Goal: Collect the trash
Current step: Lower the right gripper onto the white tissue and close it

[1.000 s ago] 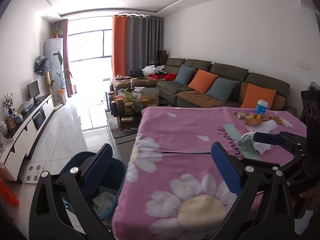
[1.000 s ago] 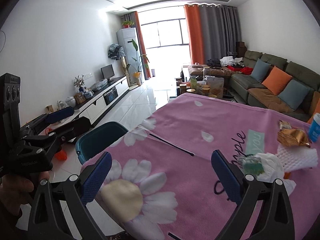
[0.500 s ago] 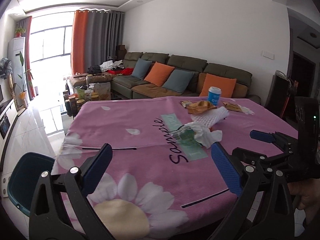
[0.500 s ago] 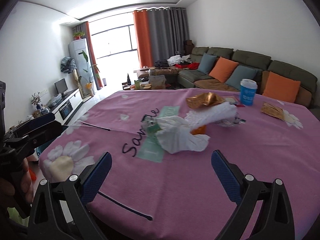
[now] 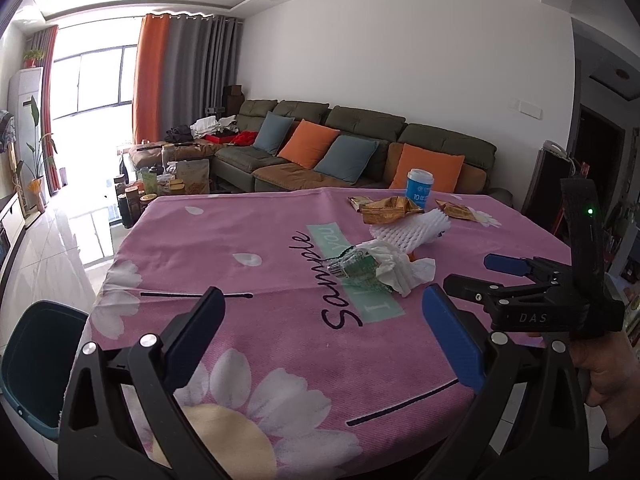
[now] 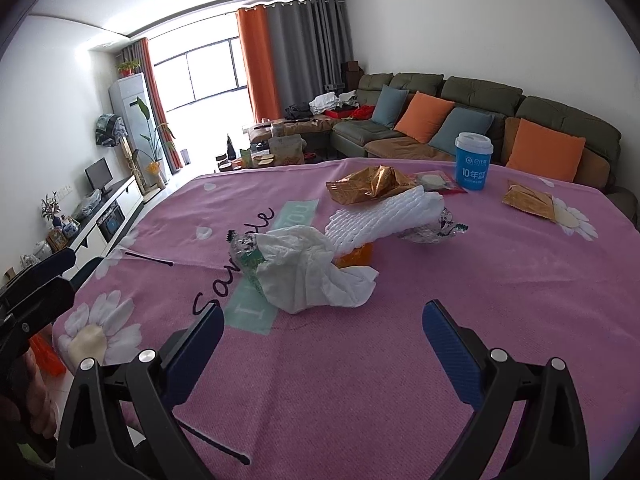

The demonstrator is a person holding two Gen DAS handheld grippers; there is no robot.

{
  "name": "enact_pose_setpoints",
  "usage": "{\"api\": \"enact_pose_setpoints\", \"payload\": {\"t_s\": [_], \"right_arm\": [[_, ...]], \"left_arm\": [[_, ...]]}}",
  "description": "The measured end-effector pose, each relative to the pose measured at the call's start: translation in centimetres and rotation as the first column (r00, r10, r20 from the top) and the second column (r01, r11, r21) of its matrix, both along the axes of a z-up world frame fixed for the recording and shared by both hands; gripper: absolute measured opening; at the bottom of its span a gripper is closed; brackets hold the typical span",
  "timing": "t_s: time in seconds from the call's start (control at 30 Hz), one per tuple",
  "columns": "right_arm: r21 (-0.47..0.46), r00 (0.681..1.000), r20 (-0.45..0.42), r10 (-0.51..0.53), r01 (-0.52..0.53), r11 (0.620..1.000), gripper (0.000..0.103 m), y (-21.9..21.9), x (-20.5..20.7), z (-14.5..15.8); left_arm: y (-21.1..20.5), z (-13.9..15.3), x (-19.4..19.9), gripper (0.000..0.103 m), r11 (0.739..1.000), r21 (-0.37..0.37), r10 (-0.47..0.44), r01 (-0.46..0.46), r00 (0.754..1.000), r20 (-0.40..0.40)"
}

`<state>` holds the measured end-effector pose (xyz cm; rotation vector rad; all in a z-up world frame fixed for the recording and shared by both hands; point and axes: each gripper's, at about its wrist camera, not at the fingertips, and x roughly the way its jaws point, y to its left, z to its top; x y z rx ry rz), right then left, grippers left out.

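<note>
White foam net lying lengthwise toward sofa, both hand-held grippers spread apart

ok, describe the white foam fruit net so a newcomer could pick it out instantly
On the pink floral tablecloth, find the trash pile near the middle. The white foam fruit net lies behind the crumpled white tissue, below the gold wrapper. Only it has a ribbed mesh texture; the tissue is smooth, creased paper.
</note>
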<state>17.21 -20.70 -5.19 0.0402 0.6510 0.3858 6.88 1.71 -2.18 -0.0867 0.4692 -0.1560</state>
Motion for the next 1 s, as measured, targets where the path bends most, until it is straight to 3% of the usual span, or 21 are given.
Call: {"api": "enact_pose_setpoints", "payload": {"t_s": [0.43, 1.0], "right_arm": [[-0.003, 0.989, -0.146, -0.011, 0.011, 1.0, 0.073, 1.0, 5.4, -1.5], [-0.075, 0.98, -0.2, 0.009, -0.024, 0.997, 0.018, 2.0, 6.5, -3.1]], "left_arm": [[0.7, -1.1, 2.2, 0.097, 1.0, -0.023, -0.011, 0.01, 0.999, -0.044], [1.2, -2.4, 3.5, 0.097, 0.999, -0.045, -0.019, 0.015, 0.995, -0.094]]}}
